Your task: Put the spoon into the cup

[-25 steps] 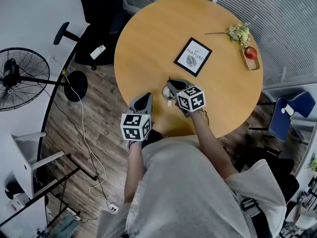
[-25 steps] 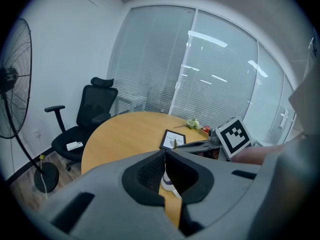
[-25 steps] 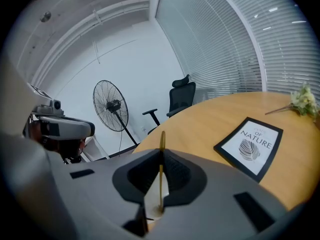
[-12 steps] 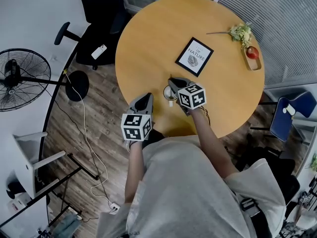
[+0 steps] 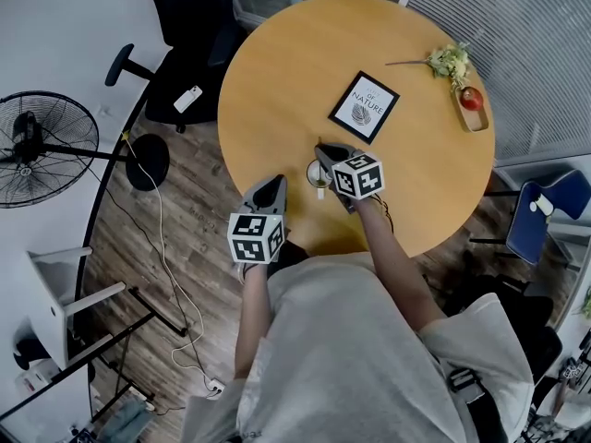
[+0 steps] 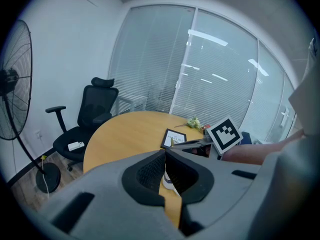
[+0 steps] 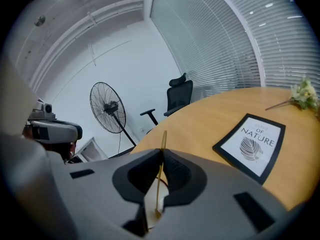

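I've got the right gripper (image 7: 162, 151) clamped on the spoon (image 7: 159, 181) above the cup (image 5: 312, 172); the left gripper (image 6: 164, 153), at the cup's 8 o'clock, is closed on nothing.

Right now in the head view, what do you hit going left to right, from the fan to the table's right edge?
floor fan → left gripper → cup → framed print → small wooden tray

Round wooden table (image 5: 277, 81) in view: a framed print (image 5: 364, 106) lies near its centre, flower sprig (image 5: 445, 60) at two o'clock, small tray (image 5: 468, 116) at three, cup (image 5: 317, 173) standing near the seven o'clock edge
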`<action>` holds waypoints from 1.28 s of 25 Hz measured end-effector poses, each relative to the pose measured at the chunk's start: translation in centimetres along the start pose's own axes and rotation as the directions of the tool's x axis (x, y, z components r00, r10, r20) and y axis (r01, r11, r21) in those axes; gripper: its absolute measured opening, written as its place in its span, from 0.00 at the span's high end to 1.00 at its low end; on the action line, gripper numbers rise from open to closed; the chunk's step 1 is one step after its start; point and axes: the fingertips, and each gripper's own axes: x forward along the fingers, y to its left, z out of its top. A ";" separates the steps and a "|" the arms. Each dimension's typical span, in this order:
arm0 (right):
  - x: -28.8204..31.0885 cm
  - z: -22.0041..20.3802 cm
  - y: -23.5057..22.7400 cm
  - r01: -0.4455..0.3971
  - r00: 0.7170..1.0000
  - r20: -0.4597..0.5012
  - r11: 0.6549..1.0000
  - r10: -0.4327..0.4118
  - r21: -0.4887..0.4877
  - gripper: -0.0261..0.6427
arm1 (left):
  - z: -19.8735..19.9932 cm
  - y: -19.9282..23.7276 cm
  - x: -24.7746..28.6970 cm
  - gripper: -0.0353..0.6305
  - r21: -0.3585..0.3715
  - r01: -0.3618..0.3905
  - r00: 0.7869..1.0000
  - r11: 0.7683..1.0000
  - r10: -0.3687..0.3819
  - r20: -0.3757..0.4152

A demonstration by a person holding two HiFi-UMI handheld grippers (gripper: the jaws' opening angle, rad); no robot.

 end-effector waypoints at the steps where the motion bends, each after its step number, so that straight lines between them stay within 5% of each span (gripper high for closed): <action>1: 0.1 0.0 0.0 0.001 1.000 -0.001 1.000 -0.001 0.000 0.94 | 0.0 0.0 -0.1 0.93 0.000 -0.001 1.000 1.000 0.001 0.001; 32: -3.2 -0.9 0.8 0.041 0.999 0.018 0.999 -0.041 0.007 0.85 | 0.2 -1.6 -0.8 0.93 0.025 0.015 0.999 1.000 -0.015 0.031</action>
